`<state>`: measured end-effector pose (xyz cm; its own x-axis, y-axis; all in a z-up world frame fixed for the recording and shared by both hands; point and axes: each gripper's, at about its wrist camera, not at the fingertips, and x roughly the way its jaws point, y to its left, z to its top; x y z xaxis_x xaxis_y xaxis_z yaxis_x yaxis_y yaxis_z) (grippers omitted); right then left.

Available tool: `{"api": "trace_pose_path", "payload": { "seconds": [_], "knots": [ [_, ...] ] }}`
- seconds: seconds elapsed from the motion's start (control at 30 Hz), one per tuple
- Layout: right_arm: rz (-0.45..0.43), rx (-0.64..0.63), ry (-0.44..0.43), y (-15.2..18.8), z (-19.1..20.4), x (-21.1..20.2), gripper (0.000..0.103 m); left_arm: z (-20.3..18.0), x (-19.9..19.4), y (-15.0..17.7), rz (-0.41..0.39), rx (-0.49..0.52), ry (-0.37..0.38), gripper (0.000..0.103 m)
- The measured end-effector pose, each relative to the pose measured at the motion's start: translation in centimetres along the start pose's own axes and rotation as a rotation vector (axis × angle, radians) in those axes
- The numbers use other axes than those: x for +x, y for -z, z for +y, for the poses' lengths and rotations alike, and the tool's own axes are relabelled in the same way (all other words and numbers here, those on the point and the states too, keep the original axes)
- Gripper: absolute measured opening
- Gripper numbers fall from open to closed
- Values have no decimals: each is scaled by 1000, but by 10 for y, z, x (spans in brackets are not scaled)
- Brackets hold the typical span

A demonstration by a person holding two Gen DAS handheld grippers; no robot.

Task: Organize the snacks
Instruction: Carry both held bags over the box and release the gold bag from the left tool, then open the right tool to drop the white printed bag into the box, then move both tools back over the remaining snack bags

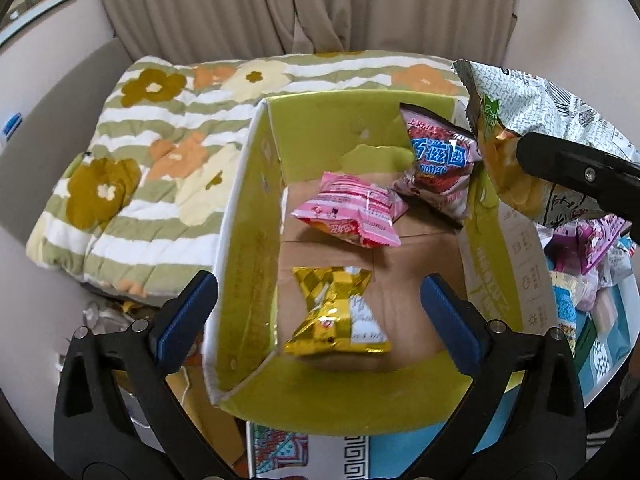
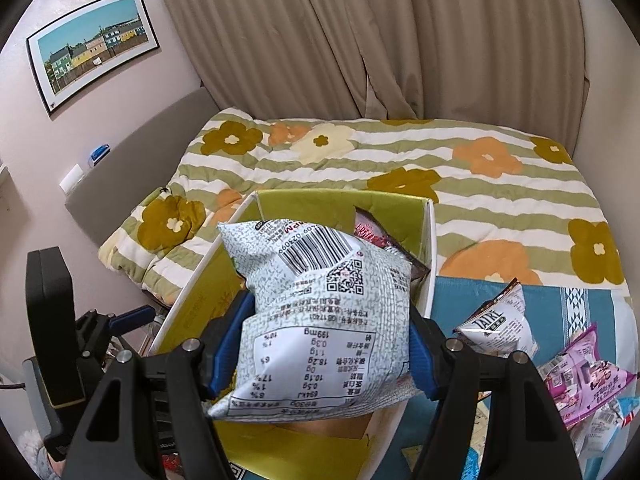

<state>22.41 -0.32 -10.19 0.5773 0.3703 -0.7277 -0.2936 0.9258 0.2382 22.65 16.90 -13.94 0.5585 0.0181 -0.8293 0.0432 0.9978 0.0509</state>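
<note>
A green-lined cardboard box stands open on the bed edge. Inside lie a gold snack bag, a pink snack bag and a dark red snack bag leaning in the far corner. My left gripper is open above the near part of the box, over the gold bag, holding nothing. My right gripper is shut on a white-green chips bag and holds it above the box; that bag also shows at the right in the left wrist view.
Several loose snack bags lie on a blue patterned cloth right of the box, including a white one. A floral striped quilt covers the bed behind. Curtains and a framed picture are on the walls.
</note>
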Motion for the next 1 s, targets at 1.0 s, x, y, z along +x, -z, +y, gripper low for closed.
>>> {"api": "trace_pose_path", "payload": {
  "seconds": [1.0],
  "knots": [
    [64, 101, 30, 17, 29, 41, 101, 40, 10, 21, 30, -20, 50, 101]
  ]
}}
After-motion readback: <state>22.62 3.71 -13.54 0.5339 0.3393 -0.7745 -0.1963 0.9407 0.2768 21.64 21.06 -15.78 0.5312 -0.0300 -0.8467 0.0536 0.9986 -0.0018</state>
